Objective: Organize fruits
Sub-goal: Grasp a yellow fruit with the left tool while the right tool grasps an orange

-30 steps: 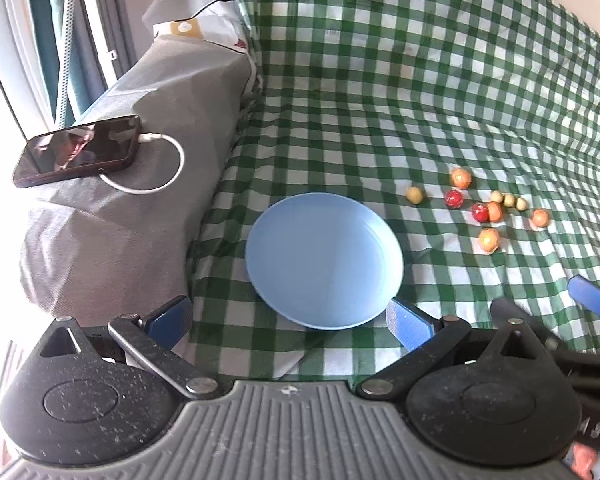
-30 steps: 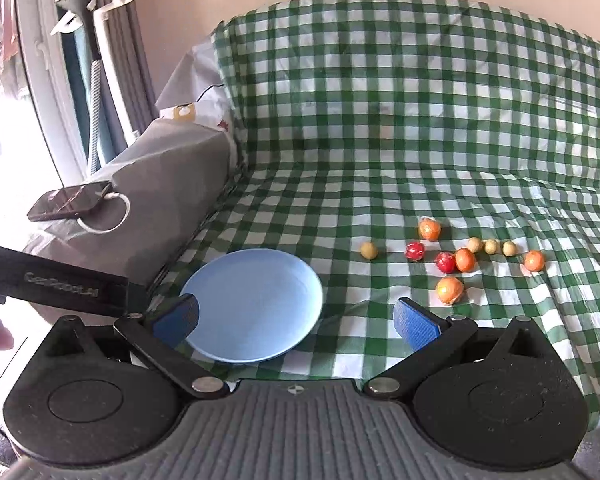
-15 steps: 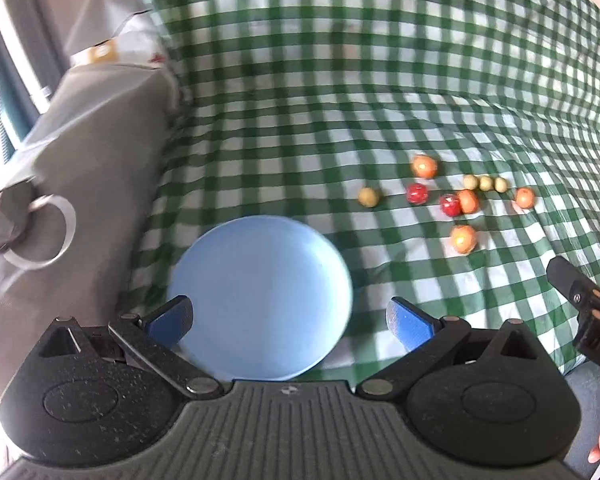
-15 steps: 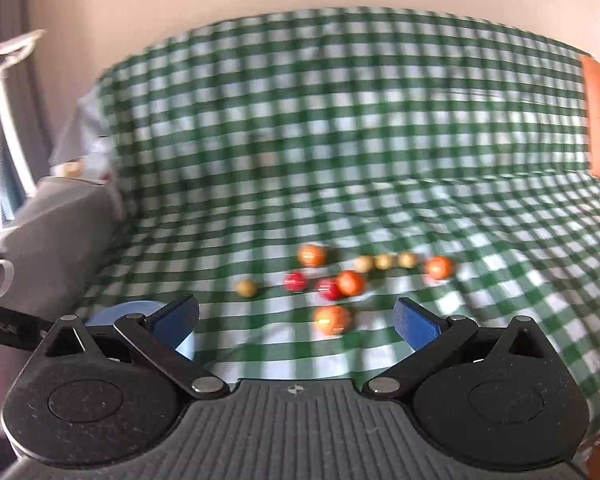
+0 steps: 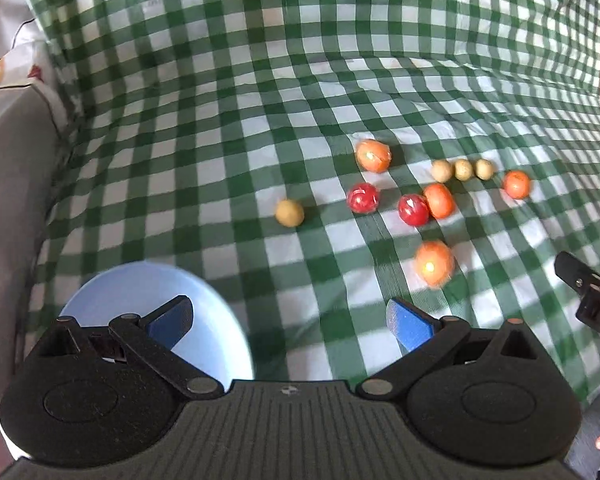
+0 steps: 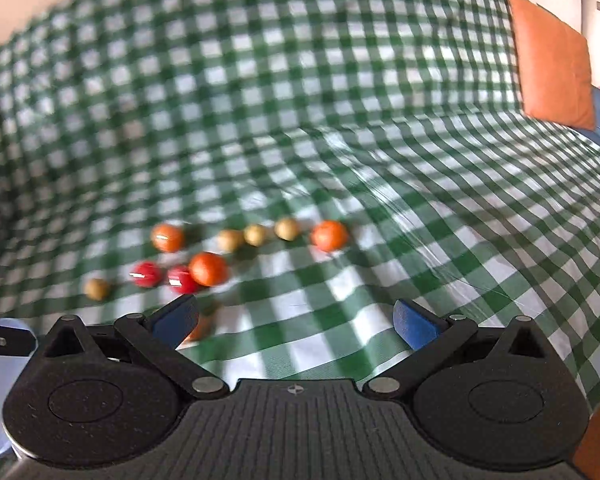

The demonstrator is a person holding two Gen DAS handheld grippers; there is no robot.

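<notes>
Small round glossy fruits (image 5: 408,204) clustered on a wrinkled green checked cloth (image 5: 260,100), smooth blue plate (image 5: 216,320) near-left under the left gripper (image 5: 288,320), its jaws apart, right gripper (image 6: 296,320) spread wide beside the cluster, bare cloth beyond, orange cushion (image 6: 552,60) far right

Left wrist view low over the blue plate (image 5: 220,320) at near left, facing far across the checked cloth (image 5: 260,100), right wrist view further right, low and blurred, facing the same way, both sharing the scattered fruits (image 5: 412,210) (image 6: 208,268) mid-scene
</notes>
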